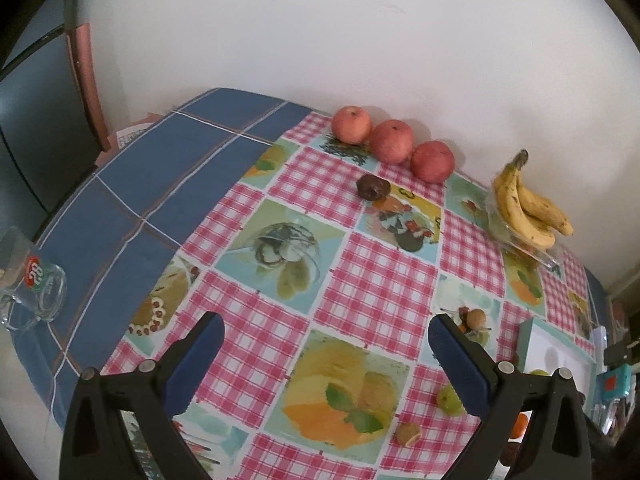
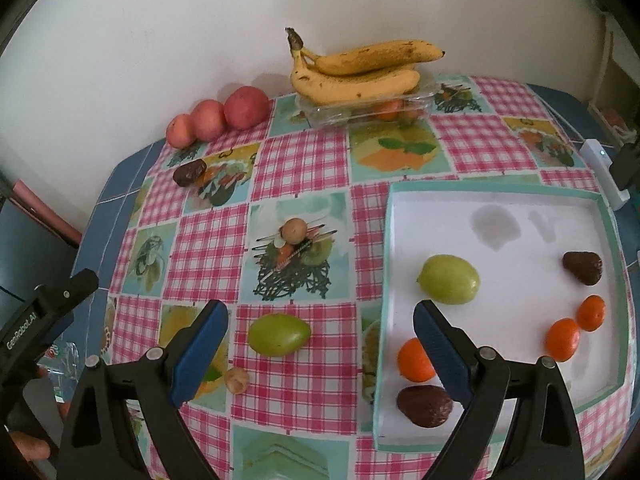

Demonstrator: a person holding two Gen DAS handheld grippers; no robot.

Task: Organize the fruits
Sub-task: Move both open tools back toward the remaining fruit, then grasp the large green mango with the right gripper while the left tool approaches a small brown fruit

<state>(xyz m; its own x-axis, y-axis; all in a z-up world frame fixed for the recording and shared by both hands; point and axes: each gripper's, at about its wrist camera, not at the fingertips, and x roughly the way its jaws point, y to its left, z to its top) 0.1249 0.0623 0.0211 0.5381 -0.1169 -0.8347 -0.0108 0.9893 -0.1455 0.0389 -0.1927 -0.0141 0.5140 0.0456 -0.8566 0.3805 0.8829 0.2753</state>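
Note:
In the right wrist view a white tray [image 2: 500, 216] with a teal rim holds a green fruit [image 2: 449, 279], three small oranges [image 2: 414, 361] and two dark brown fruits [image 2: 424, 405]. On the cloth lie a green fruit [image 2: 279, 334], a small tan fruit [image 2: 236, 380], a round tan fruit [image 2: 294, 230] and a dark brown fruit [image 2: 189, 172]. Three red apples [image 2: 246, 107] and bananas [image 2: 356, 72] stand by the wall. My right gripper [image 2: 320, 320] is open and empty above the green fruit. My left gripper [image 1: 326, 332] is open and empty over the cloth.
The bananas rest on a clear plastic box [image 2: 368, 110]. A glass mug [image 1: 28, 280] stands on the blue cloth at the left. The left gripper's body [image 2: 44, 316] shows at the left of the right wrist view. A white device [image 2: 600, 168] lies behind the tray.

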